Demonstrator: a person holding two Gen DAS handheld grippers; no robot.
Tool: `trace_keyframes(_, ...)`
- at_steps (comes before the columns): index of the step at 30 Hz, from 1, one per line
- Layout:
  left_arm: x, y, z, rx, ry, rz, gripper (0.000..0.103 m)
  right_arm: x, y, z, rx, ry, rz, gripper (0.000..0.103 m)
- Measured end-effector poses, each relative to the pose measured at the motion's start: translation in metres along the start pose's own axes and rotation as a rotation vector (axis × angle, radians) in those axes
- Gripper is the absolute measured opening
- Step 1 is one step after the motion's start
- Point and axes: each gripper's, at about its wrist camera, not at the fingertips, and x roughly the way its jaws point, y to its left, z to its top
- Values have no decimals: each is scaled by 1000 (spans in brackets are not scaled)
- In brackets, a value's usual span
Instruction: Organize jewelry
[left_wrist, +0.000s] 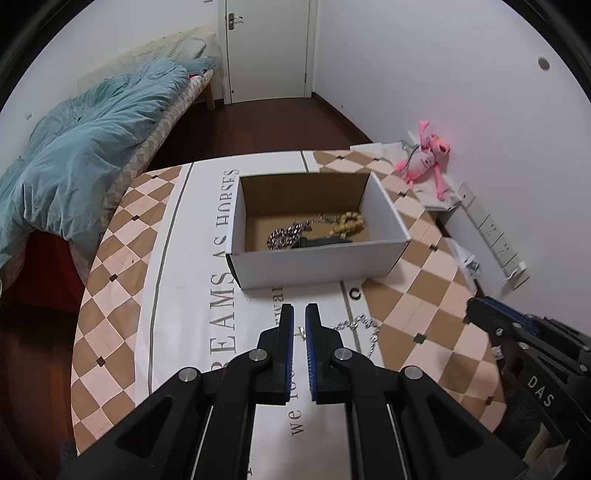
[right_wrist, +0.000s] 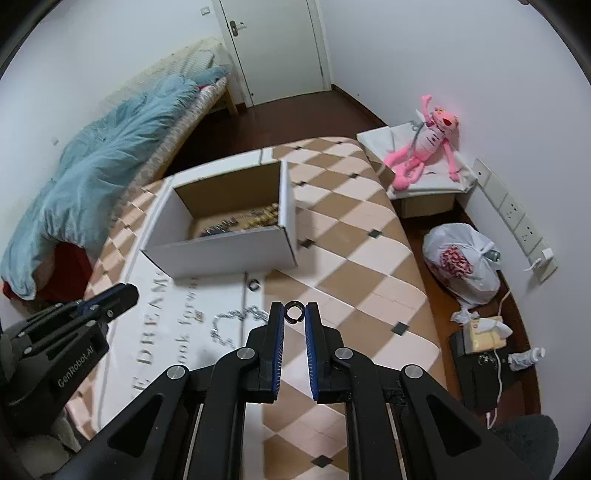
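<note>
A white cardboard box (left_wrist: 321, 266) (right_wrist: 221, 254) stands open on the checked tablecloth (left_wrist: 413, 273). In it lie a silver chain (left_wrist: 284, 236), a gold bead bracelet (left_wrist: 347, 223) and a dark item (left_wrist: 325, 242). My right gripper (right_wrist: 294, 314) is shut on a small black ring (right_wrist: 294, 312) at its fingertips, held above the cloth. A second black ring (left_wrist: 355, 293) (right_wrist: 253, 285) lies just in front of the box. Another silver chain (left_wrist: 356, 325) (right_wrist: 229, 325) lies on the cloth under my left gripper (left_wrist: 299, 314). That gripper is shut, and I see nothing between its pads.
A bed with a blue duvet (left_wrist: 92, 147) runs along the table's left side. A pink plush toy (right_wrist: 424, 147) sits on a box at the far right. On the floor to the right are a white plastic bag (right_wrist: 461, 262) and clutter, below wall sockets (right_wrist: 517, 218).
</note>
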Motion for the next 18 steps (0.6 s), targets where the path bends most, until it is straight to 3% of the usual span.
trace_keyframes(7, -1, 26, 16, -102, 9, -45, 4, -4, 7, 21, 8, -32, 30, 12)
trace_keyframes(14, 36, 43, -11, -182, 110, -36, 6, 25, -9, -1, 60, 46, 26, 12)
trace_keyframes(17, 53, 40, -21, -196, 155, -43, 13, 33, -17, -11, 70, 69, 10, 12)
trace_keyframes(18, 59, 37, -23, -188, 166, -29, 28, 36, -21, -14, 79, 78, 4, 12)
